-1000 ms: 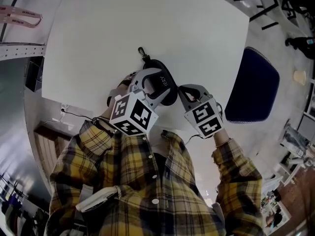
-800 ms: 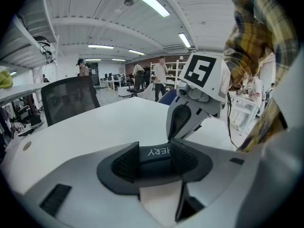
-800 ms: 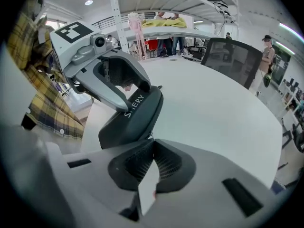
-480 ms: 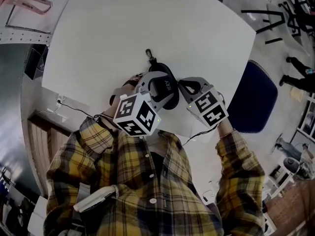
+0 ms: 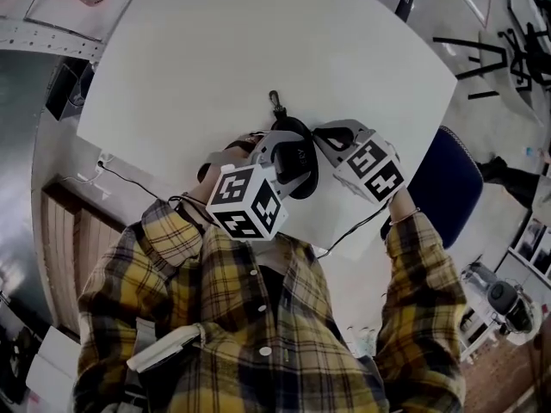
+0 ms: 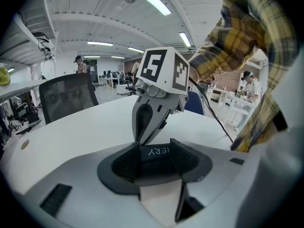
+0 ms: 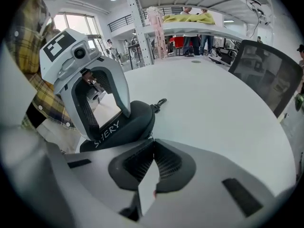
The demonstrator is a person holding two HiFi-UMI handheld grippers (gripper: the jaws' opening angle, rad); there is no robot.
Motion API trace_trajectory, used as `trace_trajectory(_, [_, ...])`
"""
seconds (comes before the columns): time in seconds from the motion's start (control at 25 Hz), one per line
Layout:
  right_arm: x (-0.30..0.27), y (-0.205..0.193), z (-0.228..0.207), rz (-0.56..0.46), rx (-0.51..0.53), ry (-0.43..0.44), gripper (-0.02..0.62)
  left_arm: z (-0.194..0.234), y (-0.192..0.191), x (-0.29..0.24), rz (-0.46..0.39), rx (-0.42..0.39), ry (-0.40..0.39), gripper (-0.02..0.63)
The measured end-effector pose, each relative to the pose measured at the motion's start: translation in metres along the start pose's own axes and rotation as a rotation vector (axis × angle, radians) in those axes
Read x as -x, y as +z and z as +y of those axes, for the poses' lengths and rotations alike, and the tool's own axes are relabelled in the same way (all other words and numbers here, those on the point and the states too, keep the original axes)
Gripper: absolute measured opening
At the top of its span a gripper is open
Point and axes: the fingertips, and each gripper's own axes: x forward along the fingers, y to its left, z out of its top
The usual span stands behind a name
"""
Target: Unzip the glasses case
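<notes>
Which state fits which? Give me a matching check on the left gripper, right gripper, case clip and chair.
1 left gripper
2 right gripper
3 clip
4 chair

a dark blue, beside the table
b jaws together
c jaws clamped on the glasses case
d on the table, at the case's end

Pairs: 1-c, 2-b, 3-d, 4-a

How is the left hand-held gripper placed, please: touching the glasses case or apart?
Touching: left gripper view shows the left hand-held gripper clamping the glasses case.
</notes>
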Motion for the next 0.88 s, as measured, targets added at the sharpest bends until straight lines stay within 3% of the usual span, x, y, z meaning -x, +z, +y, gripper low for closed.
trace_trajectory(0.24, [-0.009, 0.013, -0.01, 0.013, 0.083, 0.054, -0.002, 0.0, 0.0, -0.001, 0.007, 0.001, -0.005, 0.209])
trace_trajectory(0.88, [-0.025, 0.042, -0.009, 0.155, 0.439, 0.302, -0.002, 0.002, 0.0, 0.0, 0.019, 0.006, -0.021, 0.206])
